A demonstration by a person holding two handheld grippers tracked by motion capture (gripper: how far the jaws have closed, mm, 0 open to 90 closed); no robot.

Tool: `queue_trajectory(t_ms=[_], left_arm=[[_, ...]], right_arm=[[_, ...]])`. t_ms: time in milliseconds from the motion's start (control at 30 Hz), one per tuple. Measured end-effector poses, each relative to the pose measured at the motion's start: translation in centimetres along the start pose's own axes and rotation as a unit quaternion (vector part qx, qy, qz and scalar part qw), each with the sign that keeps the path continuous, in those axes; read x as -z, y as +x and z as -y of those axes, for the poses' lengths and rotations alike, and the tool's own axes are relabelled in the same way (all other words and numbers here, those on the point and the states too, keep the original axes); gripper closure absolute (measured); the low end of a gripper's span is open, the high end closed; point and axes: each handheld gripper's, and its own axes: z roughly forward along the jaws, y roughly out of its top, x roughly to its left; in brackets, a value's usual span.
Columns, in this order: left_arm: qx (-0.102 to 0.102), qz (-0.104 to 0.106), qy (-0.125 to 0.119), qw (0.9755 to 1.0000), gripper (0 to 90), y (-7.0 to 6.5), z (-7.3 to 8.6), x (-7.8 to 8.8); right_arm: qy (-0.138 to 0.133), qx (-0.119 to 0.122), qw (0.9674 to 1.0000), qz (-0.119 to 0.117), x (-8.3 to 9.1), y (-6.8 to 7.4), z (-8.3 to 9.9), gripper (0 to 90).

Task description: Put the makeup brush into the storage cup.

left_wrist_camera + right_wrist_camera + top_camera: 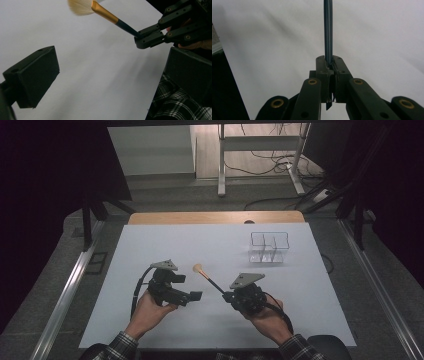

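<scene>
In the high view the right gripper (pixel 226 295) sat at lower centre of the frame, its jaws closed tight on the dark handle of a brush (pixel 209 277). The brush slanted up and left from the jaws, its pale bristles lying at mid-frame over the white counter (pixel 150 240). The left gripper (pixel 196 296) sat just left of it, lower centre-left, jaws spread wide with nothing between them, pointing right toward the brush handle but apart from it.

A clear box (pixel 269 247) with dividers stood at upper right of the counter, well apart from both grippers. Open white surface lay all around the brush tip and across the left and upper parts of the counter. A wooden strip ran along the far edge; the near edge lay just below the hands.

No writing or label could be read anywhere.

The left gripper view added the brush's gold ferrule (pixel 104 11) and fanned bristles at top, plus a plaid sleeve (pixel 172 100) at lower right beyond the counter edge. The right gripper view showed the handle (pixel 328 30) pinched between the pads and running straight up the frame.
</scene>
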Motion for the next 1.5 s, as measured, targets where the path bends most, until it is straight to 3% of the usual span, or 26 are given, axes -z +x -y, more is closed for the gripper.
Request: queue_trajectory(t_ms=[233,533,667,733,900,933,1033,1067,1133,1167,1200,1233,1333,1367,1400,1433,1467,1500], left_arm=[[0.003,0.011,-0.007,0.9999,0.7,0.0,-0.4,-0.4],[0.009,0.026,-0.010,0.9996,10.6,0.1,-0.7,-0.7],[0.015,0.041,-0.011,0.9990,21.1,0.2,-0.6,-0.6],[0.021,0.053,-0.014,0.9983,32.4,0.4,-0.6,-0.6],[0.040,0.077,-0.019,0.9961,43.5,0.7,-0.4,-0.5],[0.043,0.082,-0.018,0.9955,49.2,0.9,-0.4,-0.4],[0.049,0.086,-0.020,0.9949,56.3,1.0,-0.3,-0.4],[0.056,0.091,-0.024,0.9940,56.3,1.1,-0.2,-0.3],[0.071,0.110,-0.034,0.9908,71.8,1.5,0.1,-0.2],[0.071,0.110,-0.034,0.9908,75.3,1.5,0.1,-0.2],[0.080,0.137,-0.042,0.9864,75.3,1.8,0.2,-0.2],[0.089,0.155,-0.047,0.9828,81.4,1.9,0.3,-0.2],[0.070,0.133,-0.047,0.9875,83.5,1.5,0.2,0.1],[0.070,0.133,-0.047,0.9875,83.5,1.5,0.2,0.1],[0.059,0.120,-0.044,0.9901,83.5,1.2,0.0,0.3],[0.059,0.120,-0.044,0.9901,83.5,1.2,0.0,0.3],[0.055,0.112,-0.042,0.9913,83.5,1.1,0.0,0.3],[0.049,0.106,-0.038,0.9924,83.5,0.9,-0.1,0.3]], right_arm=[[-0.013,0.001,0.9999,-0.008,-0.2,0.7,-0.2,85.2],[-0.025,0.008,0.9994,-0.021,-0.3,1.4,-0.4,85.1],[-0.032,0.014,0.9991,-0.025,-0.4,1.8,-0.4,85.1],[-0.033,0.017,0.9989,-0.029,-0.5,1.9,-0.5,85.1],[-0.033,0.021,0.9987,-0.033,-0.6,2.2,-0.5,85.0],[-0.030,0.025,0.9986,-0.036,-0.8,2.2,-0.4,84.8],[-0.024,0.027,0.9986,-0.040,-1.0,2.3,-0.4,84.4],[-0.024,0.027,0.9986,-0.040,-1.0,2.3,-0.4,84.4],[-0.015,0.033,0.9984,-0.044,-1.2,2.4,-0.3,84.3],[-0.015,0.033,0.9984,-0.044,-1.2,2.4,-0.3,84.3],[-0.013,0.034,0.9983,-0.045,-1.3,2.4,-0.3,84.2],[-0.010,0.035,0.9983,-0.046,-1.4,2.5,-0.3,84.1],[-0.001,0.041,0.9983,-0.041,-1.6,2.5,-0.4,72.3],[-0.002,0.040,0.9983,-0.041,-1.6,2.4,-0.4,63.5],[0.000,0.037,0.9984,-0.043,-1.5,2.2,-0.4,54.3],[0.000,0.037,0.9984,-0.043,-1.5,2.2,-0.4,54.3],[0.000,0.031,0.9984,-0.047,-1.4,2.0,-0.5,45.8],[-0.005,0.006,0.9977,-0.067,-1.4,1.5,-0.7,31.8]])
